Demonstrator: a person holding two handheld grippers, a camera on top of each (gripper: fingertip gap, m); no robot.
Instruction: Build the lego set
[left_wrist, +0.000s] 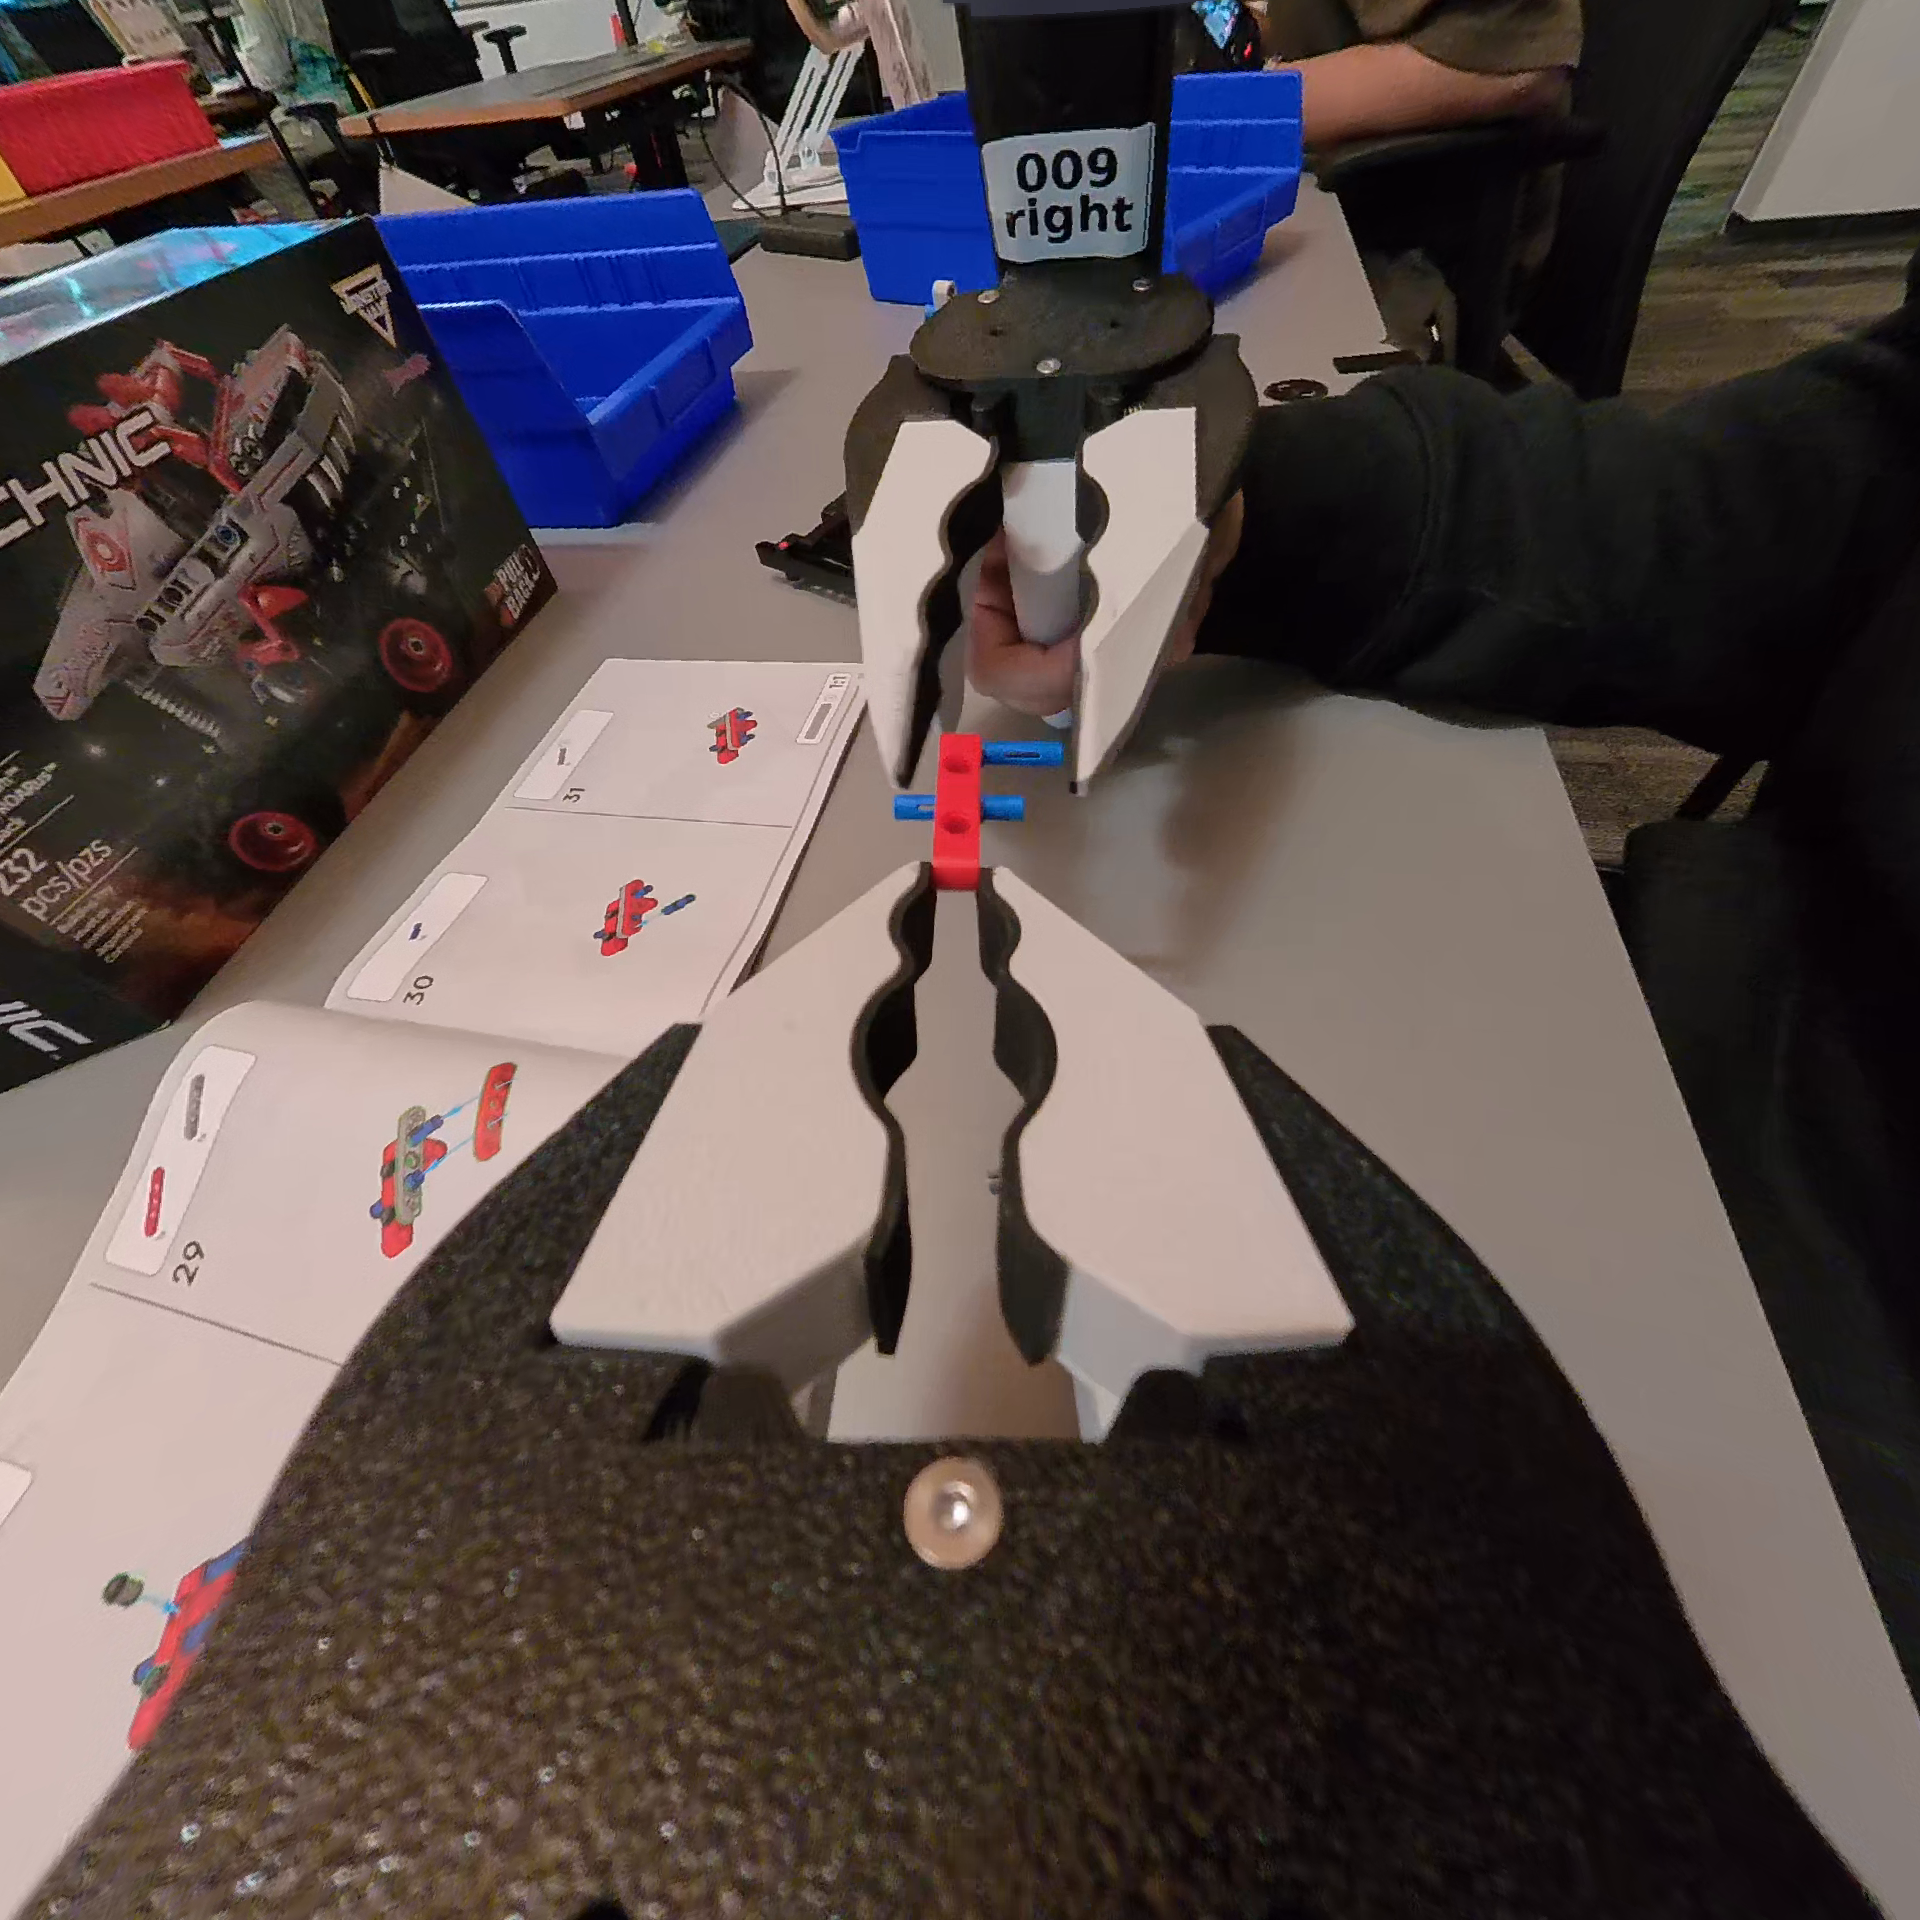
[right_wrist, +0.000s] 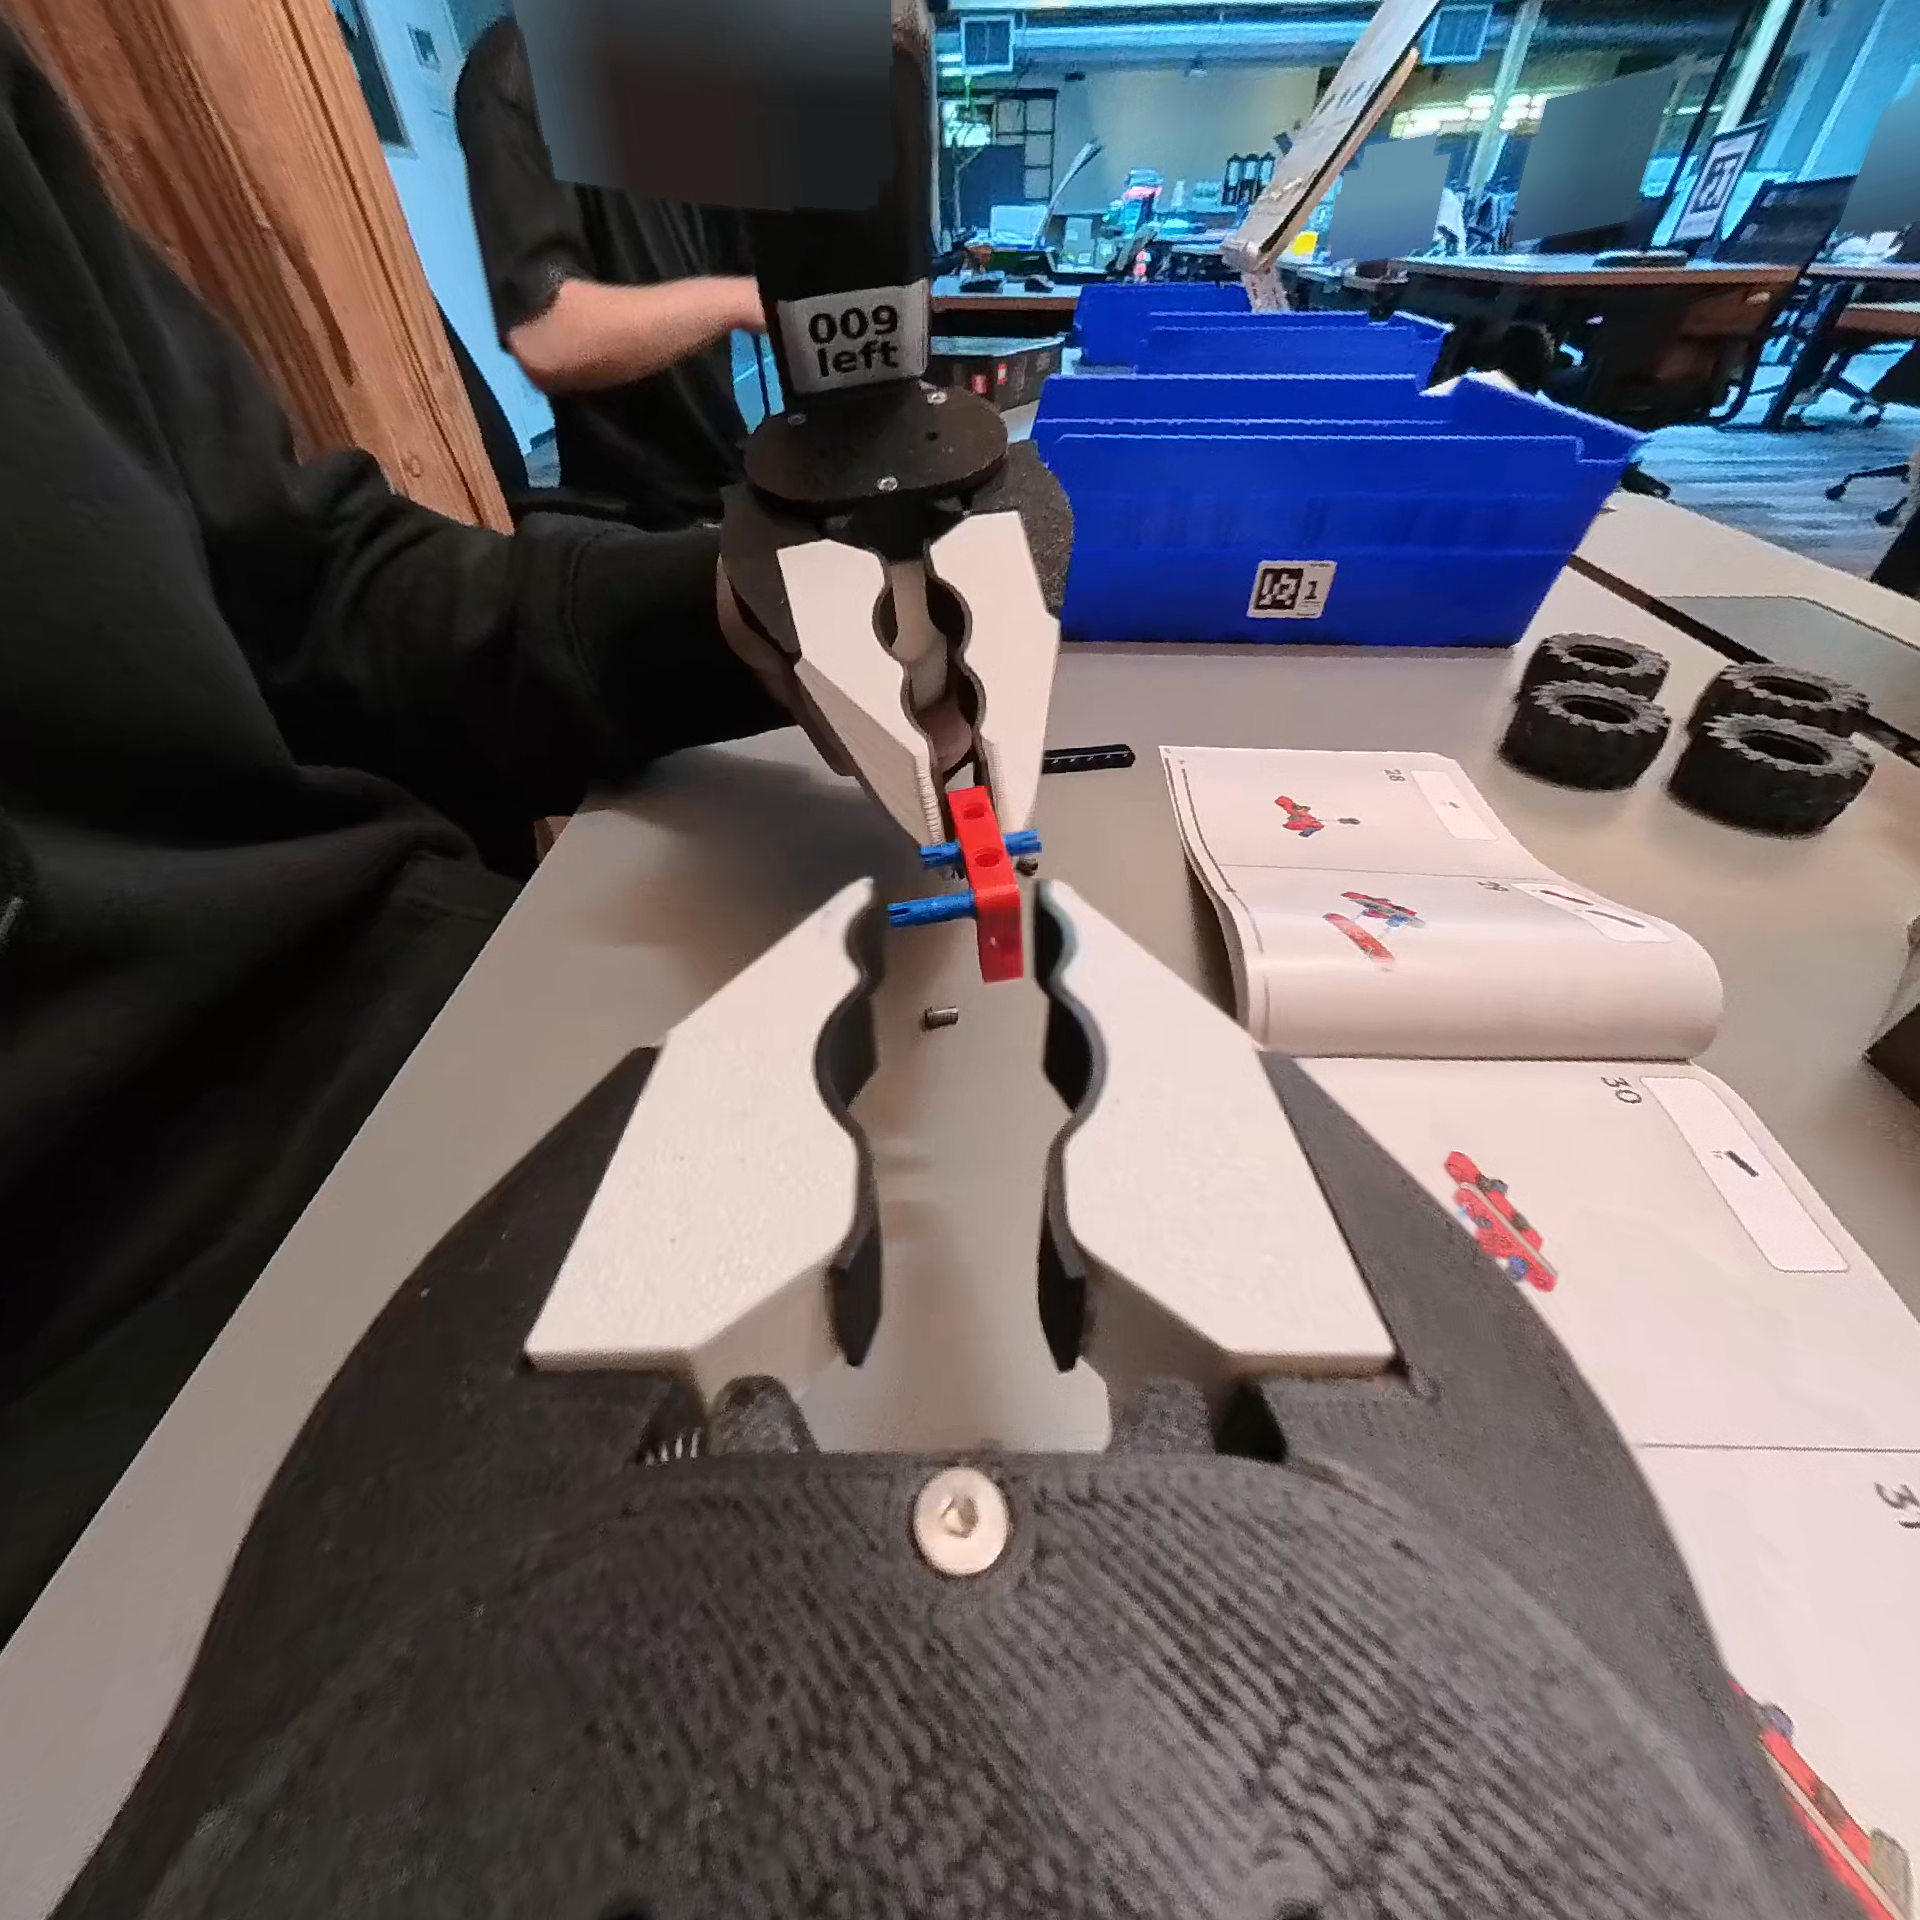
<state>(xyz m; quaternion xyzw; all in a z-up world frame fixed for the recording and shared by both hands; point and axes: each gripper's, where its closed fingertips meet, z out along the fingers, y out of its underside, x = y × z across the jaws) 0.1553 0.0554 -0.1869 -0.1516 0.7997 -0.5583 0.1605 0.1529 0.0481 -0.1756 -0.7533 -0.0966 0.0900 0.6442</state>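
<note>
Left gripper (left_wrist: 956, 883) pinches red beam (left_wrist: 957, 805); white label on right gripper (left_wrist: 987, 784)

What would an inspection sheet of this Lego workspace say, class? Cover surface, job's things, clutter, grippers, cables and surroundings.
Surface: grey table, mostly bare near the work.
Job's things: red beam with two blue pins; open instruction booklet; four black tyres; set box.
Clutter: blue bins; small dark pin lying loose.
Grippers: left gripper shut on the beam's end; right gripper open at the other end.
Cables: nothing seen.
Surroundings: office desks, another person seated behind.
</note>
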